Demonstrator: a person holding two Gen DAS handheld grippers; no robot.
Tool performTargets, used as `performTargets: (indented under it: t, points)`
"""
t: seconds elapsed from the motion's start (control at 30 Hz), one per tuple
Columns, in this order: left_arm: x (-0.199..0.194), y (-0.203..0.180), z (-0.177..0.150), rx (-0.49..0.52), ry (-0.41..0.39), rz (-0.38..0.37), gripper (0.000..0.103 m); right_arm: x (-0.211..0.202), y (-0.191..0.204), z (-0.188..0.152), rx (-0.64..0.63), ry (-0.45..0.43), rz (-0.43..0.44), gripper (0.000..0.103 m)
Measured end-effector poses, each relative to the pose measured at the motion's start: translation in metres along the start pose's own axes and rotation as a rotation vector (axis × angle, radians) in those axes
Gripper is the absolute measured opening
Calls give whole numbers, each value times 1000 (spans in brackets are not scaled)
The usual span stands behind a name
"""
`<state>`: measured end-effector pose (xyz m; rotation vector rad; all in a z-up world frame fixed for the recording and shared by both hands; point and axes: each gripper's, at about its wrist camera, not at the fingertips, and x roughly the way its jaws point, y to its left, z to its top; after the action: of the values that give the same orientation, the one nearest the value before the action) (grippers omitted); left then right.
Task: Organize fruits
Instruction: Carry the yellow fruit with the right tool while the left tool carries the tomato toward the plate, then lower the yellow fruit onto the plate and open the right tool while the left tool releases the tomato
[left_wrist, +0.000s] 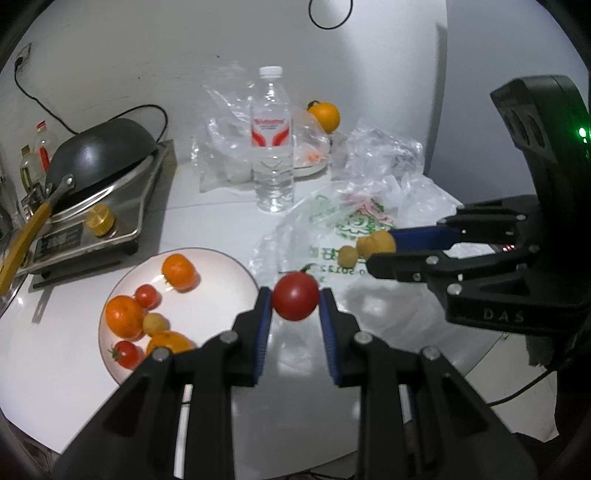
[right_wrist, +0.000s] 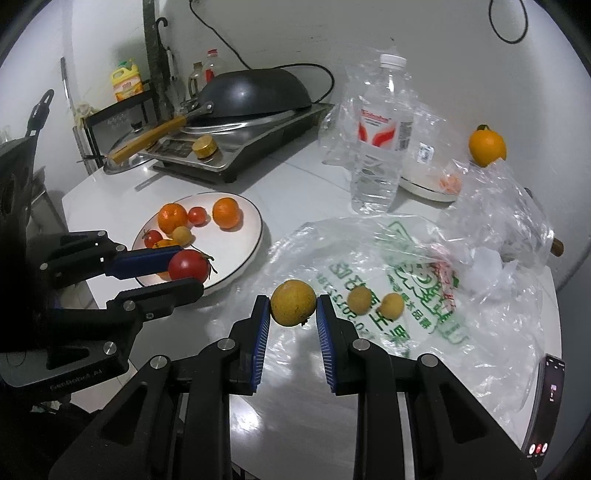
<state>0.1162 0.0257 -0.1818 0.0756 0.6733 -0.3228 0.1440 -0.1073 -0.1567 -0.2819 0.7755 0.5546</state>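
My left gripper (left_wrist: 295, 300) is shut on a red tomato (left_wrist: 295, 301), held just right of the white plate (left_wrist: 221, 280); it also shows in the right wrist view (right_wrist: 189, 266). The plate (right_wrist: 240, 251) holds several oranges, small tomatoes and a yellow fruit. My right gripper (right_wrist: 292, 303) is shut on a yellow-brown fruit (right_wrist: 293, 302) above the printed plastic bag (right_wrist: 406, 280); it shows in the left wrist view (left_wrist: 375, 245). Two small yellow fruits (right_wrist: 373, 302) lie on the bag. An orange (right_wrist: 487, 146) sits far back right.
A water bottle (right_wrist: 380, 133) stands behind the bag among clear plastic bags (right_wrist: 506, 206). A stove with a black wok (right_wrist: 255, 92) is at the back left. A phone (right_wrist: 546, 406) lies at the table's right edge. A small white dish (right_wrist: 428, 188) sits behind the bottle.
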Motion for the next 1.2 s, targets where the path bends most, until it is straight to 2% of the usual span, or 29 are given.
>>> performTargets:
  t: [0.53,0.9,1.2]
  points:
    - [-7,43,-8,-33,-8,53,27,18,31,17,-37,16,24,27]
    - [9,80,-5,-42,11,90,27,42,45,34,-53,23,55,27]
    - [37,105,-2,-52,61,100,27,70,55,45,-69,41,96,27]
